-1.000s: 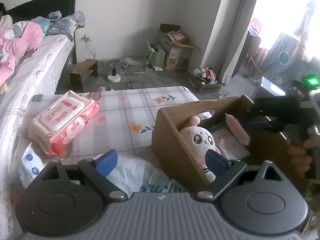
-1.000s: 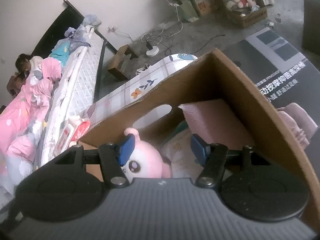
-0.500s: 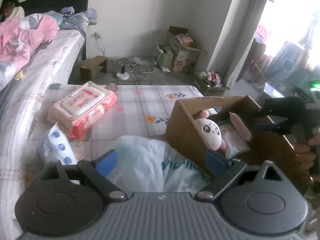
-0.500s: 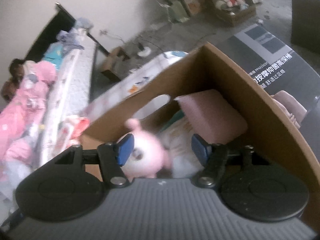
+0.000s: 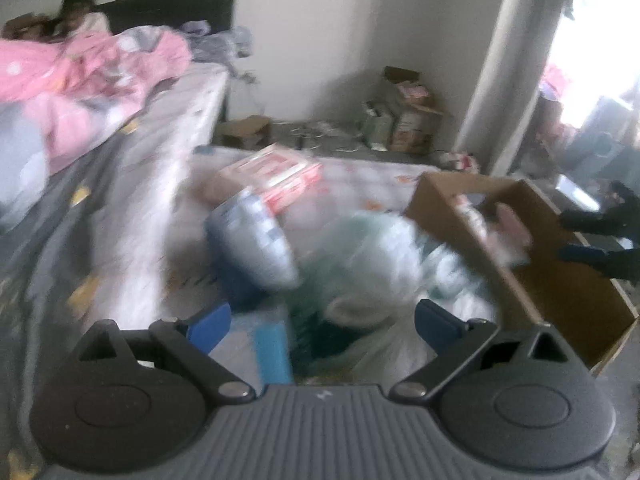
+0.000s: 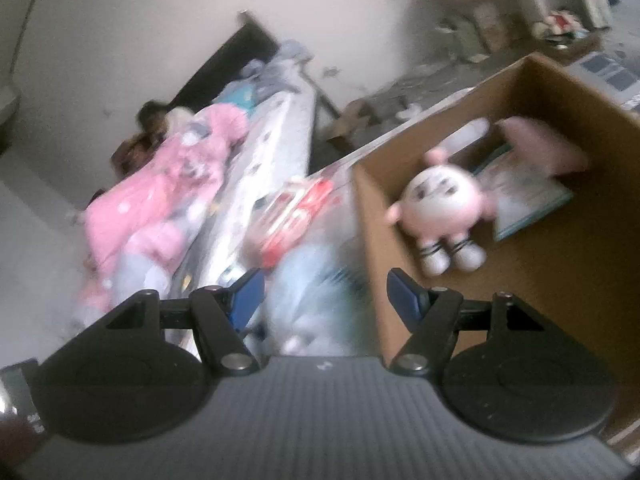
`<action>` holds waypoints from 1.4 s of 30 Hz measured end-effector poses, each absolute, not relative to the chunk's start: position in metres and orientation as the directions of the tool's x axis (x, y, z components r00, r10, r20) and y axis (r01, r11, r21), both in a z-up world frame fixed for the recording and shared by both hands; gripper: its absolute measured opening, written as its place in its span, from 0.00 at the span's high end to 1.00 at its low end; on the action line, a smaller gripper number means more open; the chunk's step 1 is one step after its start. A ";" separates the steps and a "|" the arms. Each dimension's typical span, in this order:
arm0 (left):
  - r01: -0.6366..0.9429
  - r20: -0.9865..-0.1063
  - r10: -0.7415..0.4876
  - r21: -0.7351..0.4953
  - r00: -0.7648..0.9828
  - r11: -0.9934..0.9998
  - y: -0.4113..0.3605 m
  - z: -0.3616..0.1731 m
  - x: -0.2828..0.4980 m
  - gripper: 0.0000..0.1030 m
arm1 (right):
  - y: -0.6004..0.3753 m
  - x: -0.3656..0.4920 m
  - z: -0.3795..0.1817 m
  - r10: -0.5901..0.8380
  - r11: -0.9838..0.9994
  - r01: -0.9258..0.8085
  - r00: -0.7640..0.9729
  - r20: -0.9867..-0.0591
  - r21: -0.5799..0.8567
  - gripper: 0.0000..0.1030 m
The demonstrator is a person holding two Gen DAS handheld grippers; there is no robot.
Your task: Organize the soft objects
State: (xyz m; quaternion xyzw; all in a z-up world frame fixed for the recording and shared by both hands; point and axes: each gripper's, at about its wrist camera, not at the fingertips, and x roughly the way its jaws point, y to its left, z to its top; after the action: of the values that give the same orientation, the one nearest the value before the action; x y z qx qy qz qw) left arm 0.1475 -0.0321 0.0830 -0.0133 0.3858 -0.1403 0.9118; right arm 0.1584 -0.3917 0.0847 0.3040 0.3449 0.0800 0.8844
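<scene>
Cardboard box (image 6: 572, 280) with one pink plush toy (image 6: 442, 208), one pink cushion (image 6: 544, 146); both grippers' fingers (image 6: 402, 294) spread, empty.

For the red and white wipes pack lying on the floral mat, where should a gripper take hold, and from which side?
Grip the wipes pack across its narrower width, coming from above. It lies flat on the mat with its broad face up, so the two long sides seem freest for the fingers. Its near end is partly hidden by the blue and white packet, so a low approach from this side looks blocked. Blur hides finer detail.
</scene>
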 end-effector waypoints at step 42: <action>0.472 -0.772 -0.184 0.166 0.609 0.866 0.031 0.007 0.235 0.16 | -0.119 0.209 -0.072 0.727 0.661 -0.092 0.326 -0.604 0.745 0.48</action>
State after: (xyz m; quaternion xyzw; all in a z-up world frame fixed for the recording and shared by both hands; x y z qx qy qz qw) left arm 0.2351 0.0308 0.0073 0.1794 0.4011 -0.1864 0.8787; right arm 0.2086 -0.1190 -0.0721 0.3096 0.5130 0.2717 0.7531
